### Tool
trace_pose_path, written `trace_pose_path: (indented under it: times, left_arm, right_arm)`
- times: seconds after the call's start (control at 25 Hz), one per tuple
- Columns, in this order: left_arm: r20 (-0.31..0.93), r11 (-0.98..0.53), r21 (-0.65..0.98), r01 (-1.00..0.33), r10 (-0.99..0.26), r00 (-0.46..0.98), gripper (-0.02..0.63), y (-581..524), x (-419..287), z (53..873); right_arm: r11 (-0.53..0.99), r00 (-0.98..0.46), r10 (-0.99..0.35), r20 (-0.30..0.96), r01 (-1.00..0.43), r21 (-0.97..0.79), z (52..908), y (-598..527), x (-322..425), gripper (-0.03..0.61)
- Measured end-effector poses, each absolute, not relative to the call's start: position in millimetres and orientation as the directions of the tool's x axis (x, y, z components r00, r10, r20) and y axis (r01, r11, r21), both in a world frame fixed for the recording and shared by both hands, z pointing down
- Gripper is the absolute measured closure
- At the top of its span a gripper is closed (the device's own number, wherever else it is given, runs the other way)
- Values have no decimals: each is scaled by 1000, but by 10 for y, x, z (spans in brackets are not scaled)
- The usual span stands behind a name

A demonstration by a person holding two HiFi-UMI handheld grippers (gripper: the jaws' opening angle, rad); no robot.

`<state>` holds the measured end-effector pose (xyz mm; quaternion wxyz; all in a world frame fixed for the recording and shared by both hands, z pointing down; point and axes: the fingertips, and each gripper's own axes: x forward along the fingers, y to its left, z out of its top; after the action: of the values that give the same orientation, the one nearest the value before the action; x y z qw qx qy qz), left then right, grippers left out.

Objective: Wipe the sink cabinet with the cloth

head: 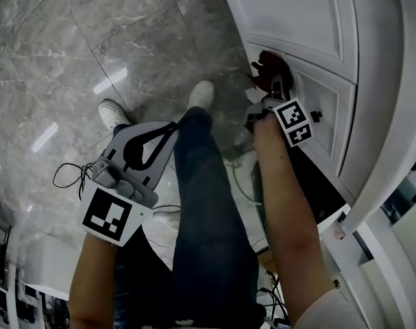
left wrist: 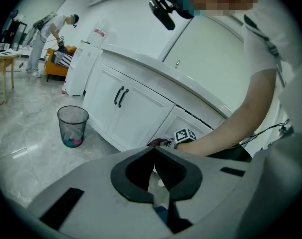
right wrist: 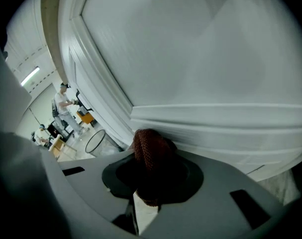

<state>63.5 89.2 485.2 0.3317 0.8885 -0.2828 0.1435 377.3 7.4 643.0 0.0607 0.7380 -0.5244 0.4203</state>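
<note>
The white sink cabinet fills the right of the head view, with panelled doors and a small dark knob. My right gripper is shut on a dark red knitted cloth, which is pressed against the lower moulding of a door panel. The cloth also shows at the cabinet face in the head view. My left gripper hangs low at the left over the floor, its jaws closed together with nothing between them.
Grey marble floor lies to the left. The person's legs and white shoes stand close to the cabinet. Cables trail on the floor. A mesh waste bin stands by the cabinet. Another person bends over far off.
</note>
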Motion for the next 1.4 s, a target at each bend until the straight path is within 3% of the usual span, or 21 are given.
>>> trace_pose_path:
  times: [0.2, 0.4, 0.6, 0.88, 1.4]
  left_arm:
    - [421, -737, 438, -515, -337, 842, 603, 935, 644, 4740]
    - [436, -749, 425, -509, -323, 840, 603, 967, 576, 4780]
    - [478, -652, 493, -576, -350, 806, 603, 1079, 630, 4954]
    - [464, -610, 548, -572, -347, 815, 603, 1176, 1111, 5008]
    - [434, -652, 530, -542, -341, 834, 603, 1139, 1624, 4890]
  right_arm:
    - [-441, 109, -721, 685, -834, -331, 6385, 258, 3906, 500]
    - [-451, 116, -720, 684, -827, -335, 6393, 270, 3955, 500]
    - [-433, 98, -744, 660, -824, -365, 6401, 297, 3937, 500]
    - [-438, 69, -719, 692, -818, -373, 6374, 592, 4091, 500]
    - [-448, 45, -674, 737, -819, -360, 6287, 1022, 4371, 500]
